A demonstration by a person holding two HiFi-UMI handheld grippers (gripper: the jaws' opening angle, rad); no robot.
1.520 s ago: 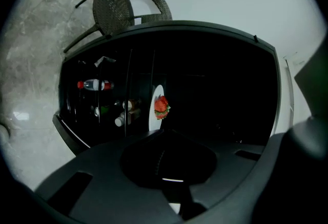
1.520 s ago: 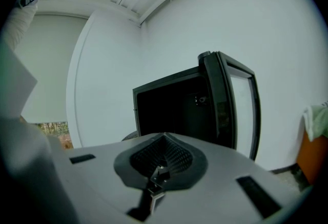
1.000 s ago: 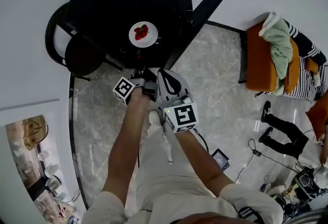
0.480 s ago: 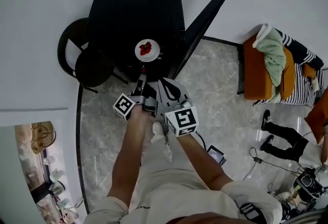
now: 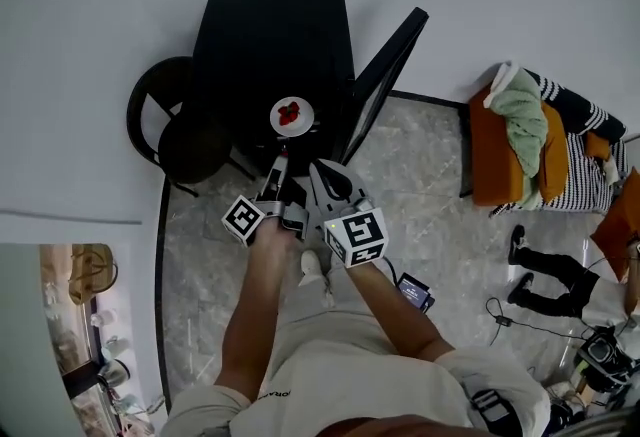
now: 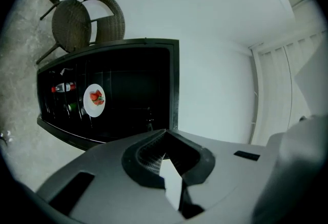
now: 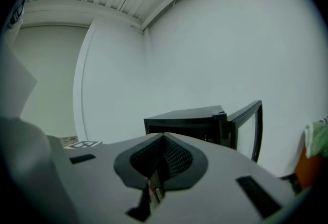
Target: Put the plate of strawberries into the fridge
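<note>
a: plate of strawberries (image 6: 94, 100)?
b: on a shelf inside the black fridge (image 5: 275, 30), well apart from you. placing looks done.
a: door (image 5: 385, 75)? grippers?
b: door stands open, probably yours to shut. left gripper (image 6: 165, 156) and right gripper (image 7: 158, 166) both closed, empty.

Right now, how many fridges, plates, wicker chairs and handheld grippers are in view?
Black mini fridge, door open: 1
Round white plate of red strawberries: 1
Dark round wicker chair: 1
Grey handheld grippers (left gripper, right gripper): 2
Total: 5
</note>
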